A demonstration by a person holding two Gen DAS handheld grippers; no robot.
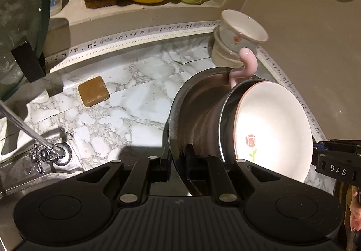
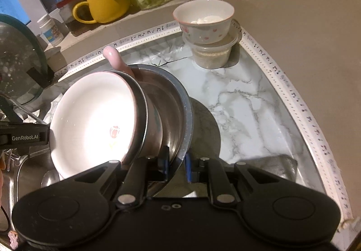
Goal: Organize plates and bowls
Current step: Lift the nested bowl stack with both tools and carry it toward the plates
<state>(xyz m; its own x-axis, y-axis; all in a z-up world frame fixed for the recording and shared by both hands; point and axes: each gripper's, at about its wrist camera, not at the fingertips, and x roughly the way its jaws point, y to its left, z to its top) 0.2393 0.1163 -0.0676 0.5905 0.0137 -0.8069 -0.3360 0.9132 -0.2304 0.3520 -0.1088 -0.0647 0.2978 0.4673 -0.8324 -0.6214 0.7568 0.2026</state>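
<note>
**Both tongs pinch the steel bowl stack, off the surface**

Basically, left wrist view: left tongs [image 1: 177, 160] nearly shut on the near rim of the steel bowl [image 1: 196, 102], which lies straight ahead, tilted on edge. White tulip bowl [image 1: 273, 124] nests inside, opening facing right; right tongs [image 1: 315, 156] cut off at frame edge.

Right wrist view: right tongs [image 2: 177, 162] clamped on the opposite rim, marble surface [image 2: 243, 104] beyond. Pink handle's [image 2: 115, 59] owner hidden behind the stack.

Dim, hard shadows, fisheye-warped edges
</note>
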